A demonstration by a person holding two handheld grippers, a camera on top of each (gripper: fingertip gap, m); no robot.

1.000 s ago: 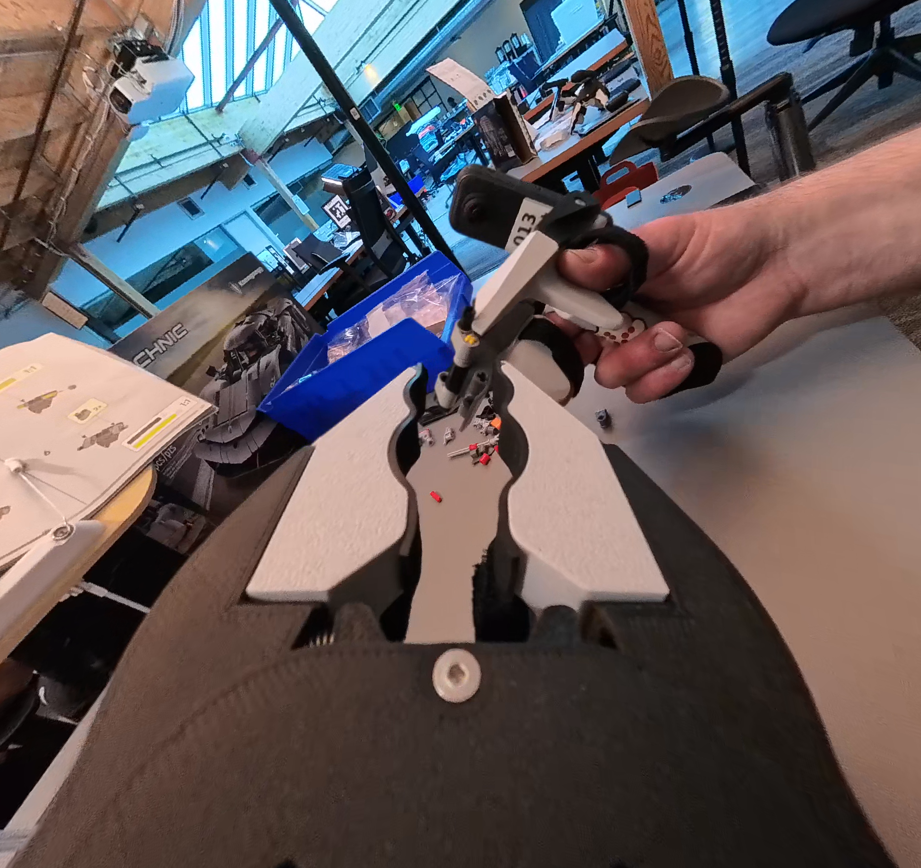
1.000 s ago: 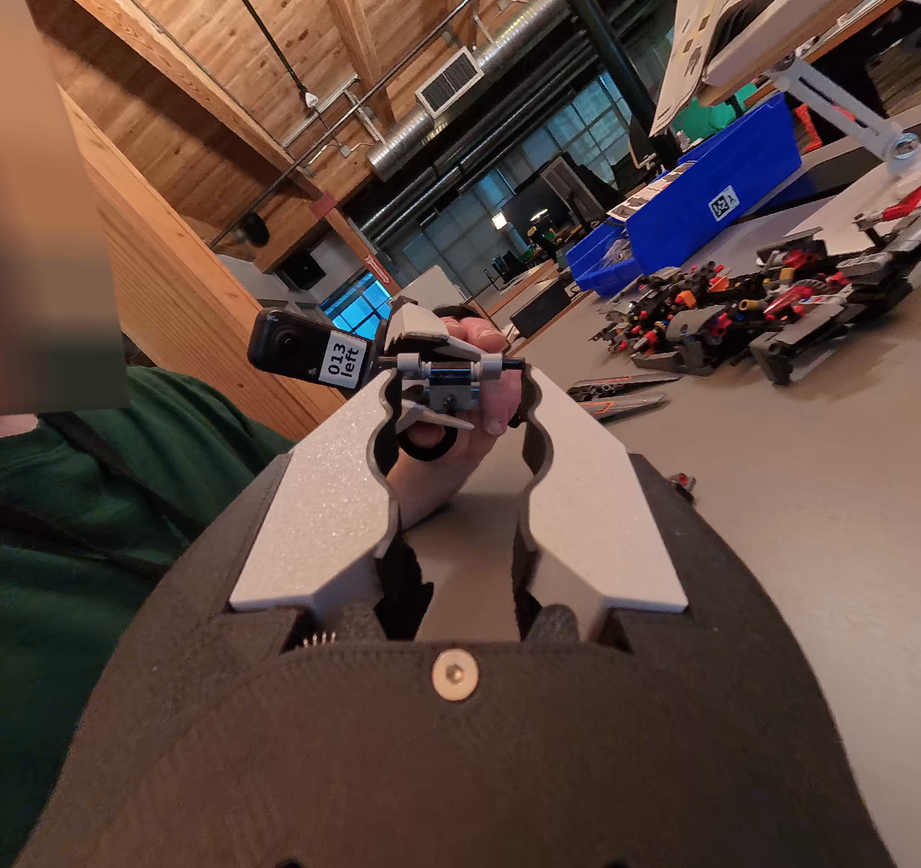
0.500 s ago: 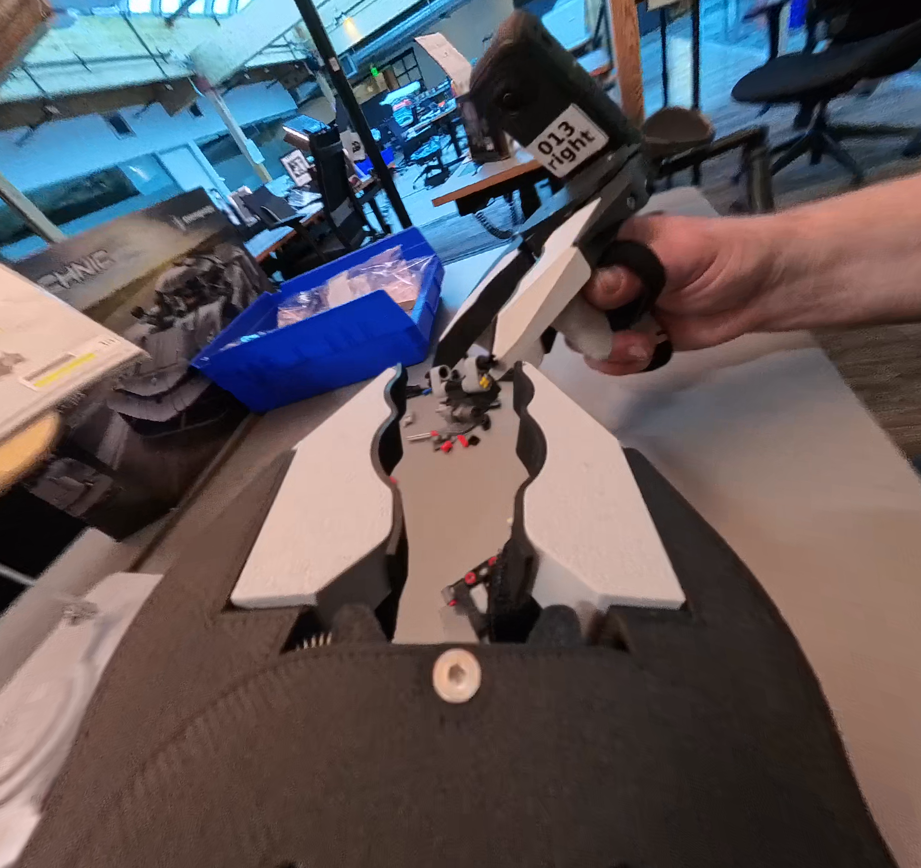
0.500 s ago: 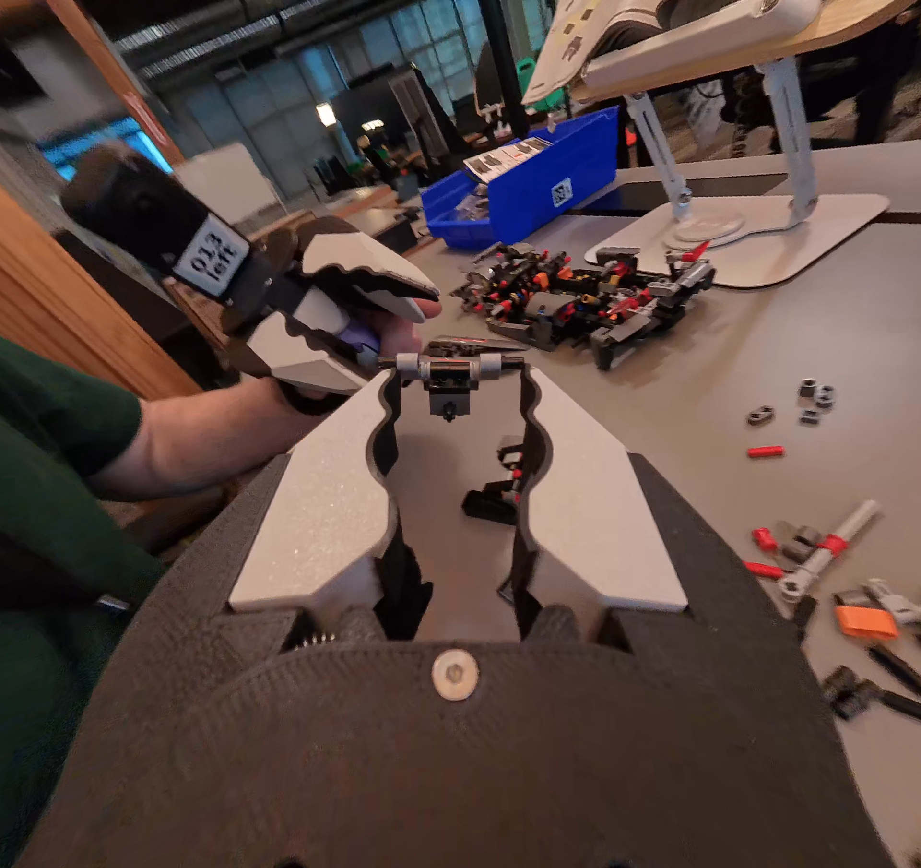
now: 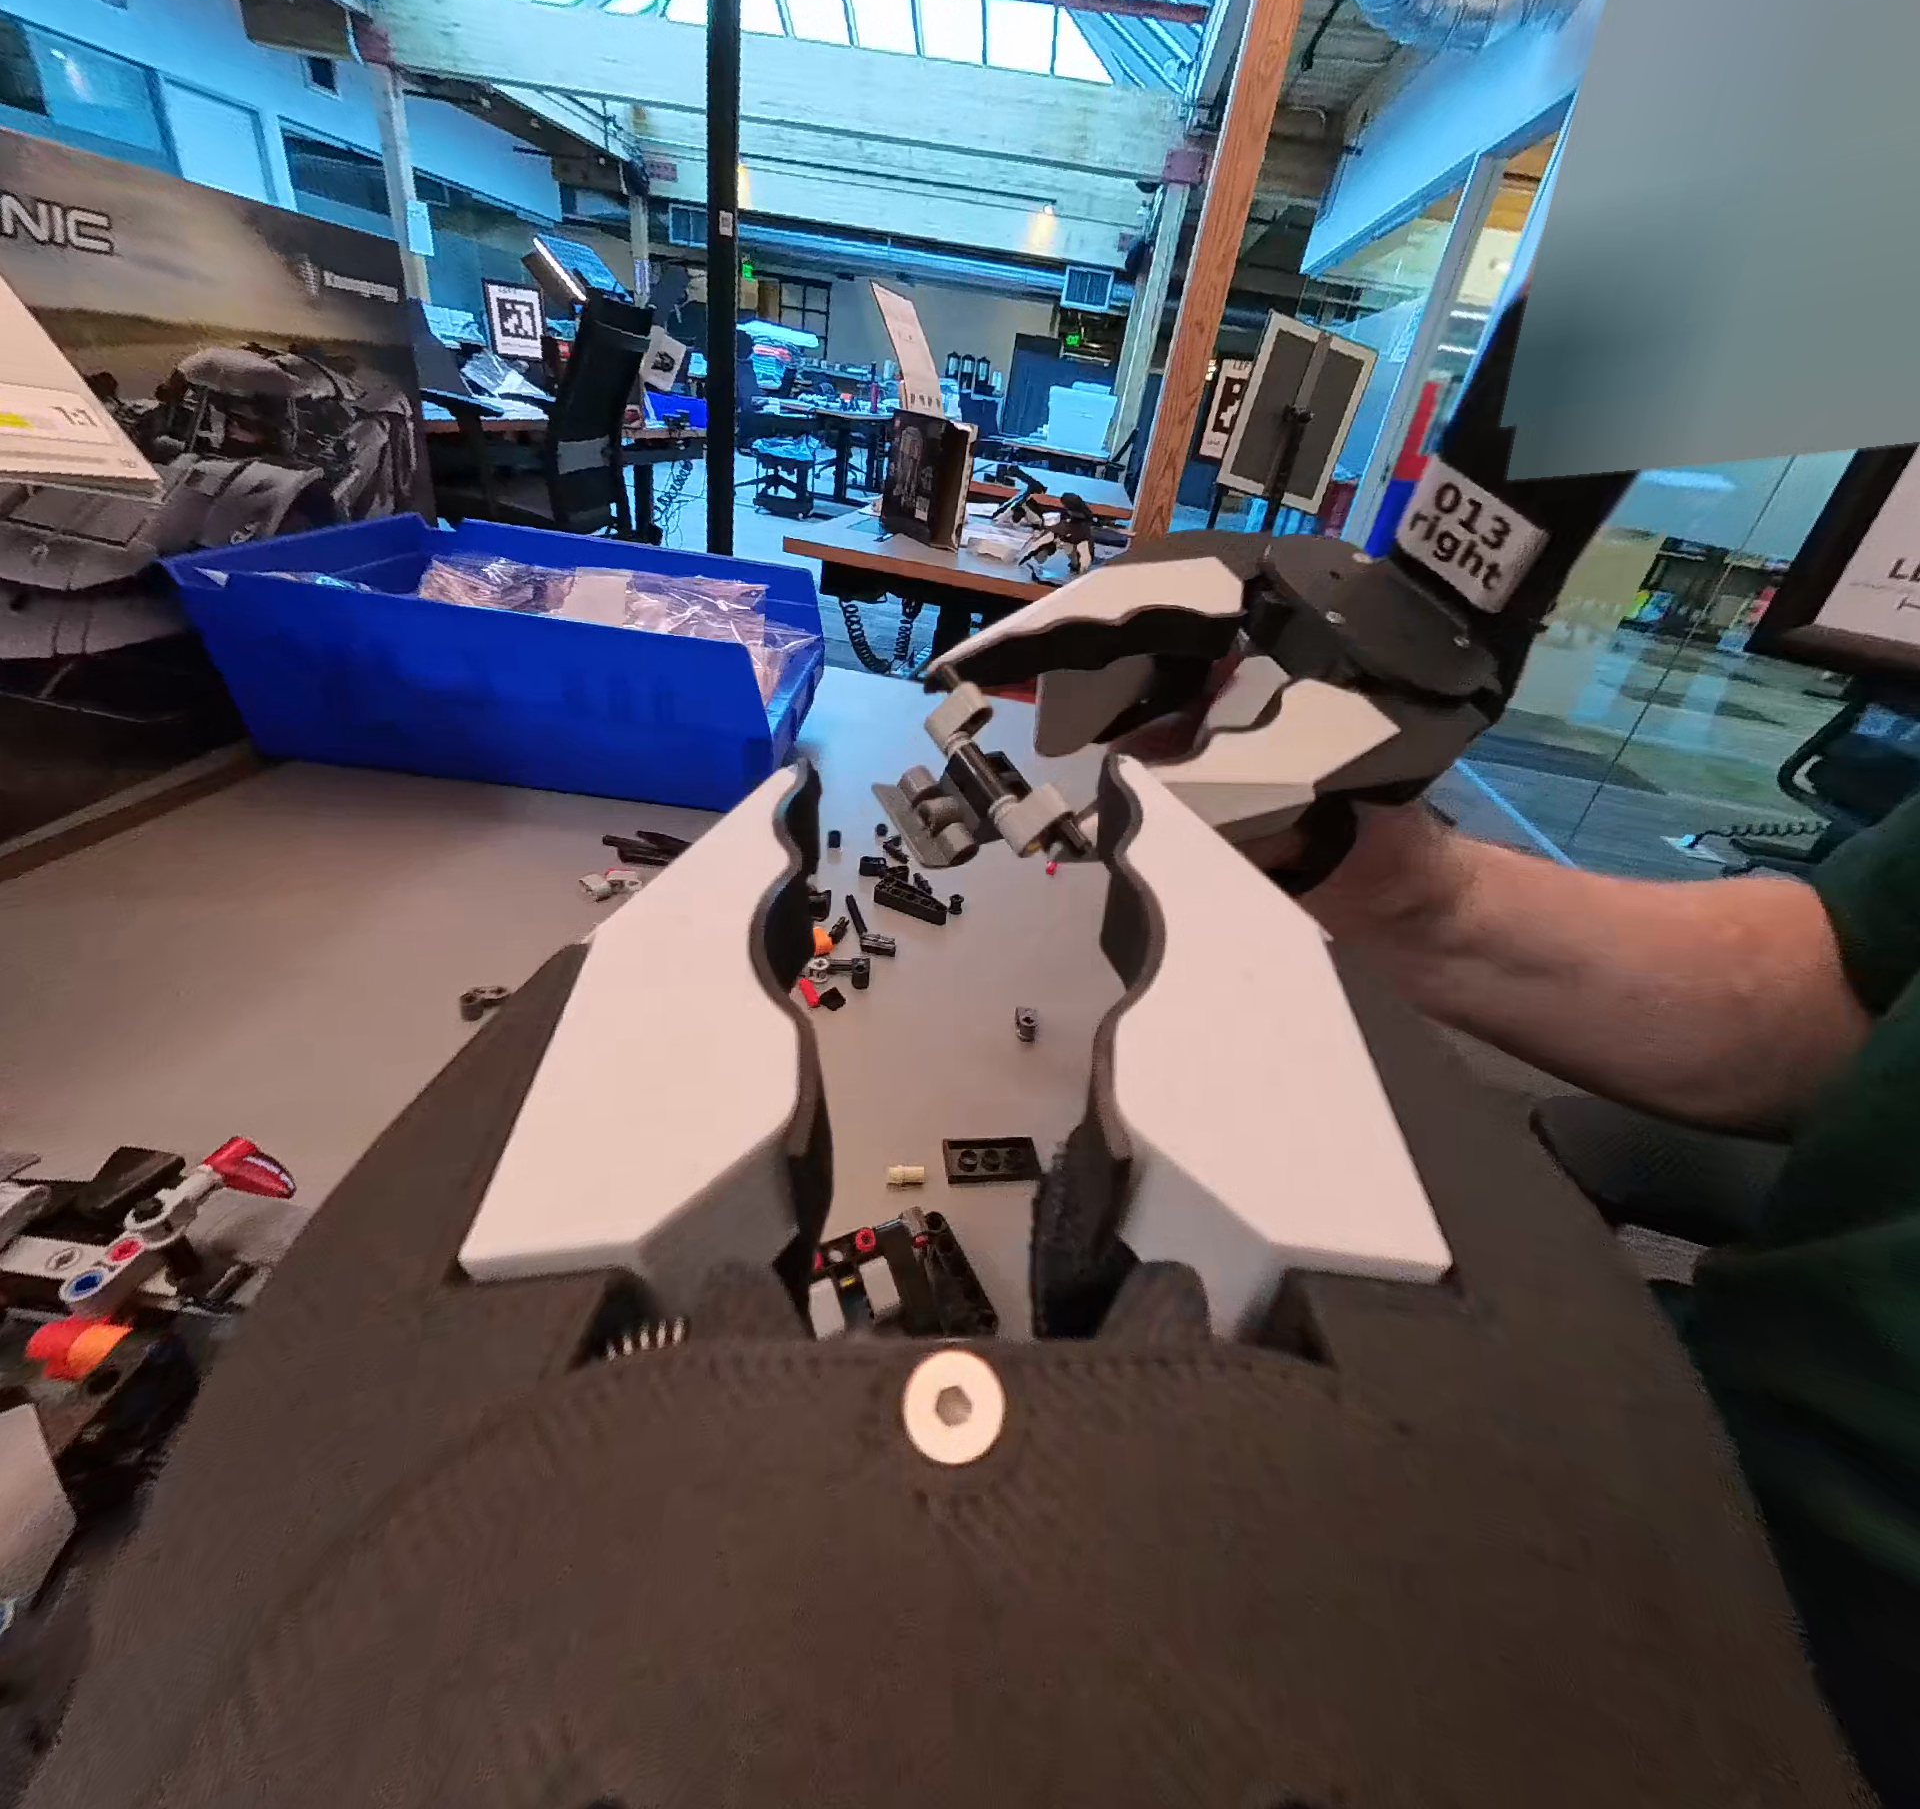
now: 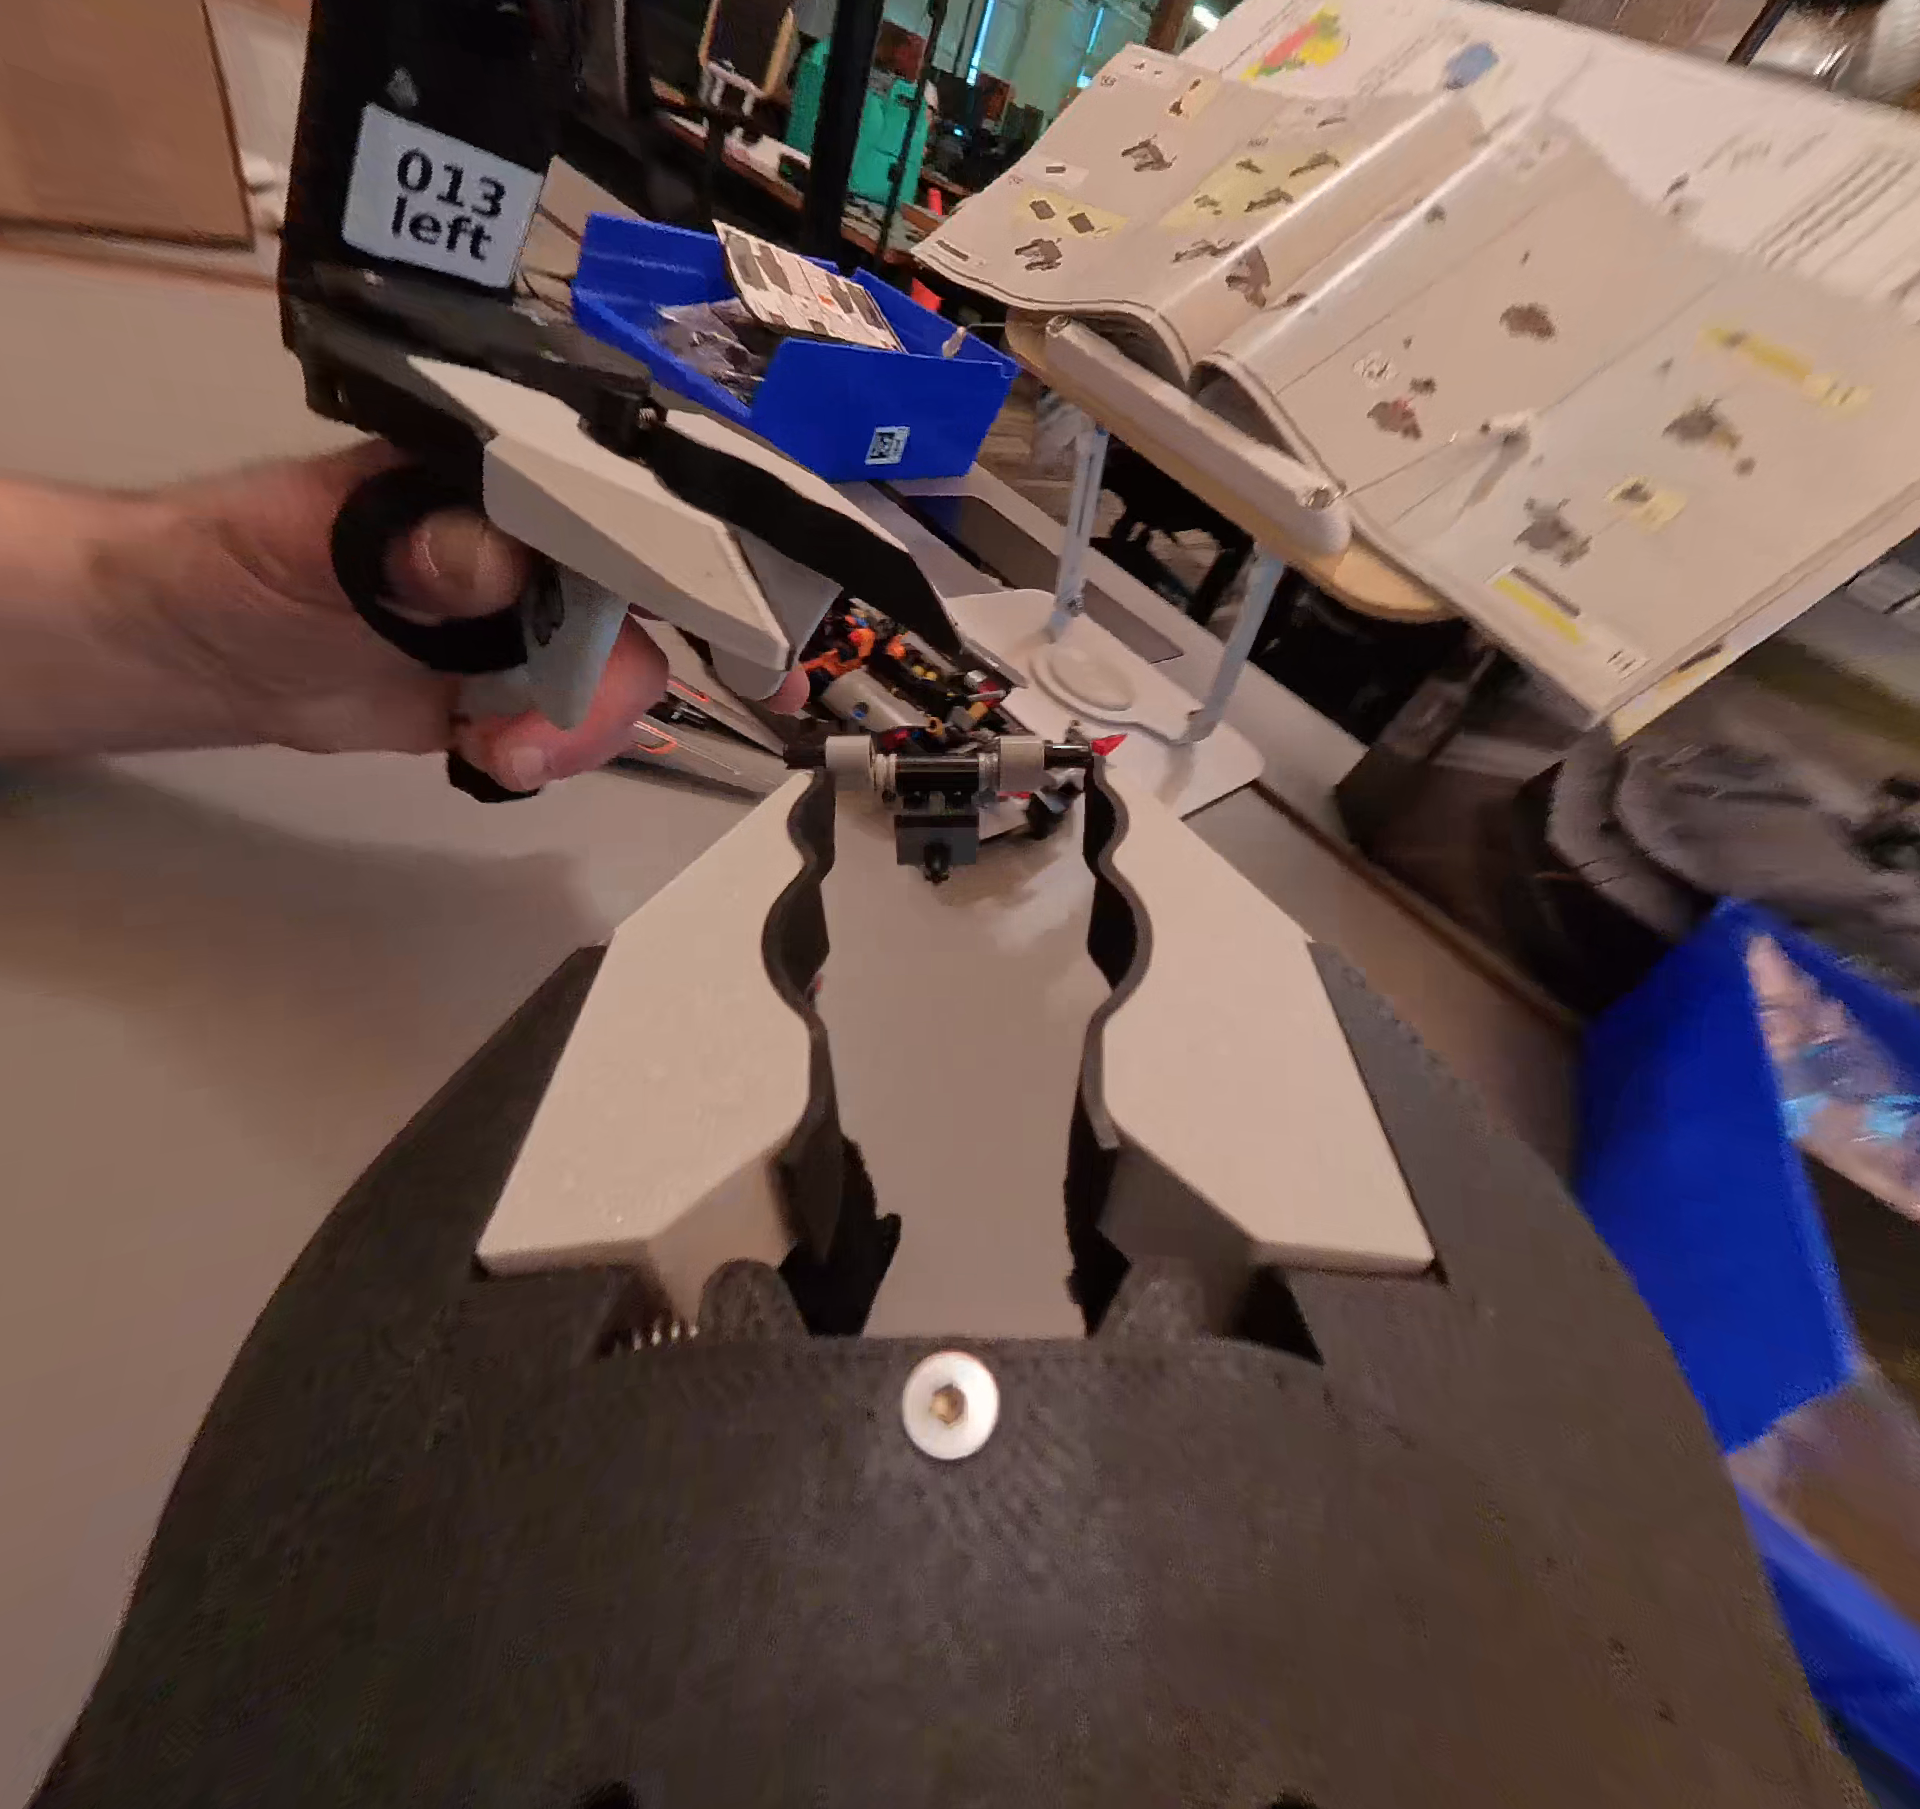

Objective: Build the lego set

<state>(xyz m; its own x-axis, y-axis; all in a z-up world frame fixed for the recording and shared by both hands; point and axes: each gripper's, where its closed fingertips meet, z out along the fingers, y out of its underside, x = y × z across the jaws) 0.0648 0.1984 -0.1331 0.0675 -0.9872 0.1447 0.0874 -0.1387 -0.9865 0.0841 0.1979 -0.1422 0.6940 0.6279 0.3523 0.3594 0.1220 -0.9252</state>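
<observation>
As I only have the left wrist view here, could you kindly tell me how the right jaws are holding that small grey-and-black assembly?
Observer: In the right wrist view, the right gripper clamps the small assembly by its two axle ends, one at each fingertip, with a dark block hanging below the middle.
Operator: Thank you. Is the instruction booklet open?
Observer: Yes, the instruction booklet lies open on a tilted stand, beyond the right jaws and to their right.
Operator: And where is the main model?
Observer: The part-built model sits on the table just beyond the assembly, under the tips of the left gripper.
</observation>
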